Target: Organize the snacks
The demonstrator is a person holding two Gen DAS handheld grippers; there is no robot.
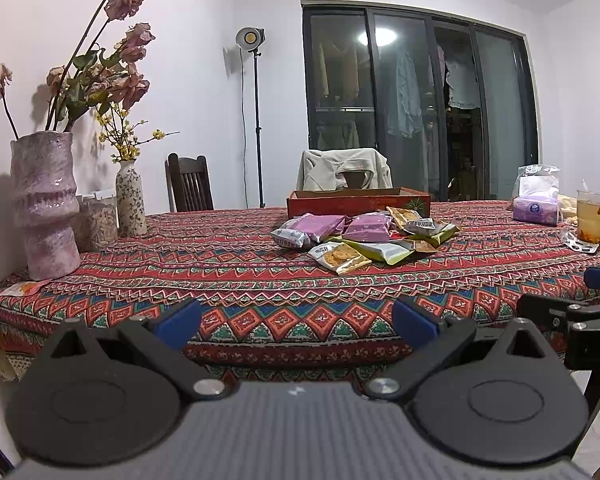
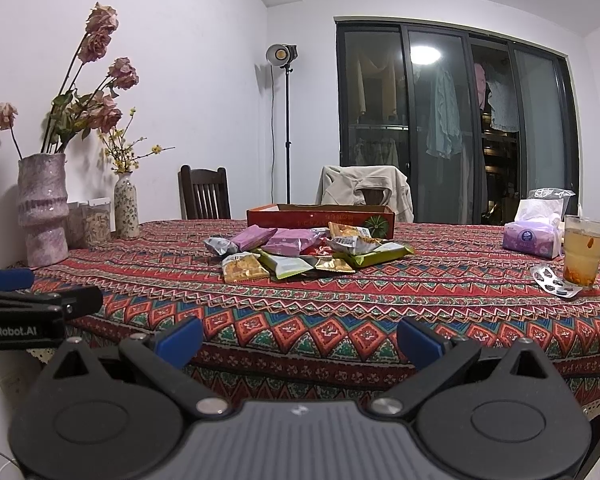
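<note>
Snack packets (image 1: 360,240): heaped at frame centre on the desk (image 1: 236,280), long axes pointing every way.
Red box (image 1: 358,202): just behind the heap, lying crosswise.
Left tool (image 1: 296,322): spread, empty.
Right tool (image 2: 300,338): spread, empty.
Glass (image 2: 585,254): right edge, well apart.

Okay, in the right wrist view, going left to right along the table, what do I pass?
Pink vase → small floral vase → snack pile → tissue pack → glass of drink.
</note>
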